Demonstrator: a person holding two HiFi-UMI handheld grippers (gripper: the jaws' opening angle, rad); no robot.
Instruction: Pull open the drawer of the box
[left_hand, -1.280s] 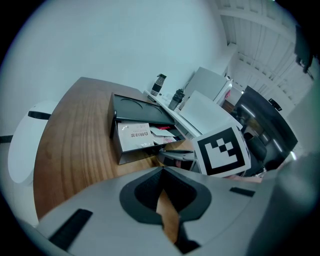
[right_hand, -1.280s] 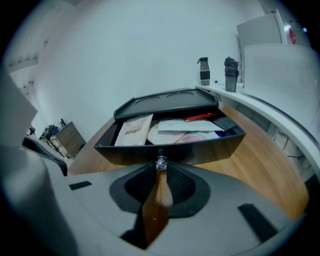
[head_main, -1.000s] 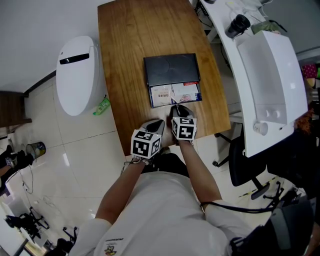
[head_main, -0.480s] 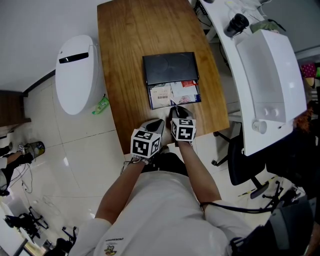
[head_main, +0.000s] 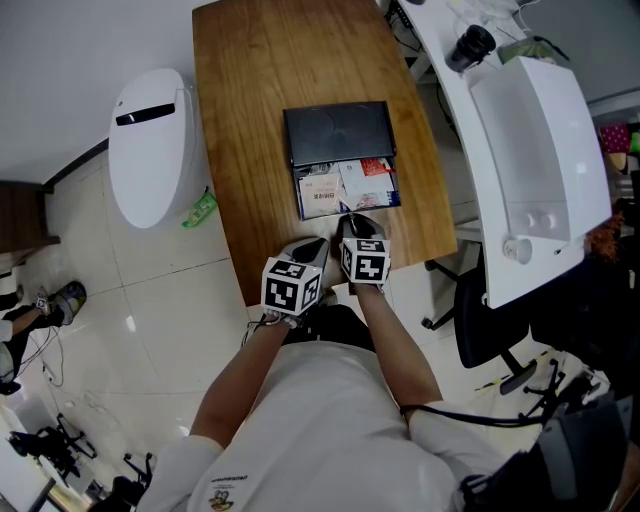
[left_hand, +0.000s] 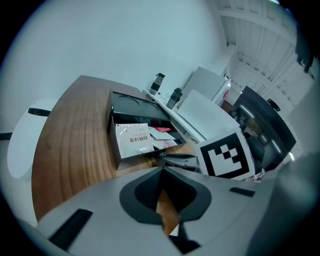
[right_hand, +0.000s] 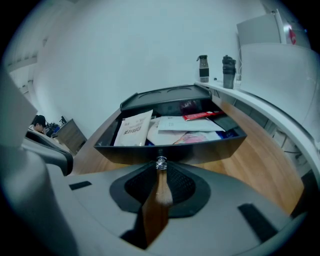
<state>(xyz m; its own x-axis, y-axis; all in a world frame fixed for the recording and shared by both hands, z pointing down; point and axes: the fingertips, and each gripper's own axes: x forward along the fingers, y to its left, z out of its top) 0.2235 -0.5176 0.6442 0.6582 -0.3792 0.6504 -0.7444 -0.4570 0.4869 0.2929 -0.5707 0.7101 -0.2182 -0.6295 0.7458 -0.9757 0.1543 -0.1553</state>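
Note:
A black box (head_main: 337, 132) lies on the wooden table (head_main: 250, 110). Its drawer (head_main: 347, 188) stands pulled out toward me, showing papers and packets inside. In the right gripper view the drawer front (right_hand: 170, 149) fills the middle, and its small metal knob (right_hand: 161, 163) sits at the tips of my right gripper (right_hand: 161, 167), which is shut on it. In the head view the right gripper (head_main: 350, 217) touches the drawer front. My left gripper (head_main: 316, 246) hovers beside it at the table's near edge, shut on nothing. The left gripper view shows the box (left_hand: 131, 107) and open drawer (left_hand: 142, 142) ahead.
A white rounded bin (head_main: 152, 145) stands on the floor left of the table, with a green packet (head_main: 200, 212) beside it. A white bench with equipment (head_main: 530, 150) runs along the right, and an office chair (head_main: 480, 320) sits below it. Two bottles (right_hand: 202, 68) stand behind the box.
The drawer has come out slightly further toward me, with the right gripper still on its knob. The left gripper has stayed in place.

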